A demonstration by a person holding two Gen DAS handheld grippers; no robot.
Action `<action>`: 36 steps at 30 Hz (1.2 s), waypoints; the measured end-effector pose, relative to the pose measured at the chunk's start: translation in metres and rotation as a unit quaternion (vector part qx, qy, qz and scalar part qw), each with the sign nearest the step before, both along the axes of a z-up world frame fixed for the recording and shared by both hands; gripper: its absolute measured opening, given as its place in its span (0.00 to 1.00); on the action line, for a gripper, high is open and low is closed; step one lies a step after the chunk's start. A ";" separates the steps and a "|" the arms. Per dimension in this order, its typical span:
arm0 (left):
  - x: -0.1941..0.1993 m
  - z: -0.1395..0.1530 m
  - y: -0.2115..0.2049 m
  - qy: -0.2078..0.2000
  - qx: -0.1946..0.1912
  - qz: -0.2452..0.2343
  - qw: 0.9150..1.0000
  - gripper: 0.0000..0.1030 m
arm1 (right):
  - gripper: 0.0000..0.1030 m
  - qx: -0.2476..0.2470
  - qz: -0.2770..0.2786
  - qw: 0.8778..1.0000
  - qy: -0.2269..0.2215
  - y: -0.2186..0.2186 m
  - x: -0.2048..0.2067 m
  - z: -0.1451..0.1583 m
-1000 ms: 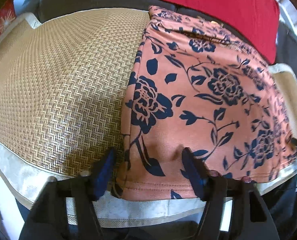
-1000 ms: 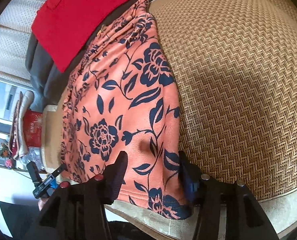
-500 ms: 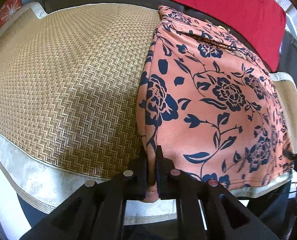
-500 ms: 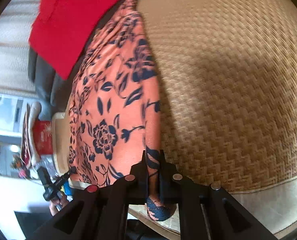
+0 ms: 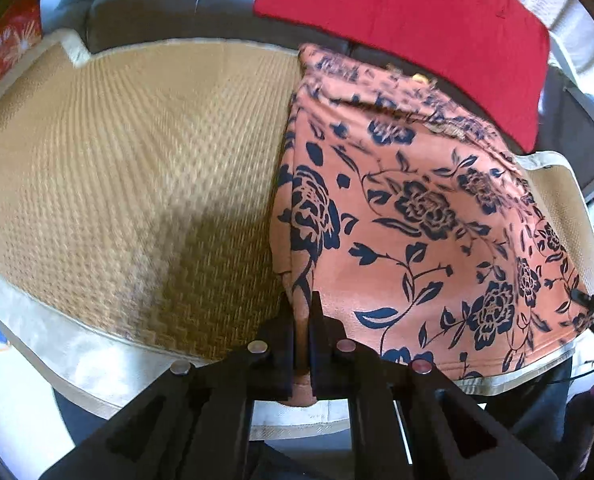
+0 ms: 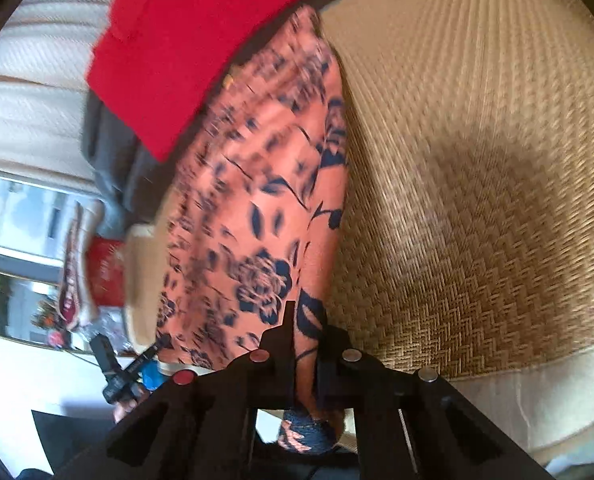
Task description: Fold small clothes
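Note:
An orange garment with a dark blue flower print (image 5: 417, 216) lies on a woven straw mat (image 5: 137, 168). My left gripper (image 5: 302, 308) is shut on its near left corner, at the hem. My right gripper (image 6: 306, 320) is shut on the garment's (image 6: 265, 208) other near corner, and the cloth bunches between the fingers. The lifted hem hangs between the two grippers. The far end of the garment rests on the mat near a red cloth (image 5: 417, 28).
The red cloth (image 6: 201, 40) lies on a dark sofa back (image 5: 169, 12) behind the mat (image 6: 477, 160). The mat's pale border (image 5: 77, 364) runs along the near edge. A red box (image 5: 5, 52) stands at the far left. The left gripper shows small in the right wrist view (image 6: 117, 368).
Both grippers closed on the garment's near hem corners, then lifted them. The near edge has risen off the mat and both views are blurred by motion.

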State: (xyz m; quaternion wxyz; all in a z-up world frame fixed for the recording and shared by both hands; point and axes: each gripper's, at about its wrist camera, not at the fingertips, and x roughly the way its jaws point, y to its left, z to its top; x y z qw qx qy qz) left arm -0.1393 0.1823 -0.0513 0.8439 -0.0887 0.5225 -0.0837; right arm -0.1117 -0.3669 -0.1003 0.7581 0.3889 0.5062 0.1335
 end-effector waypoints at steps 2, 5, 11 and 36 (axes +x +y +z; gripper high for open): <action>0.004 -0.010 0.005 0.016 0.008 -0.003 1.000 0.05 | 0.07 0.002 -0.006 1.000 0.000 -0.006 -0.001 -0.003; 0.014 -0.031 0.005 0.054 0.010 0.001 0.998 0.05 | 0.07 0.012 -0.005 0.999 0.032 -0.013 -0.001 -0.034; 0.021 -0.020 0.002 0.042 0.004 -0.004 0.999 0.05 | 0.07 0.025 -0.009 1.000 0.004 -0.018 -0.006 -0.018; 0.286 0.021 -0.018 -0.101 0.025 0.050 0.993 0.91 | 0.94 -0.001 -0.093 0.991 -0.099 -0.077 0.257 0.036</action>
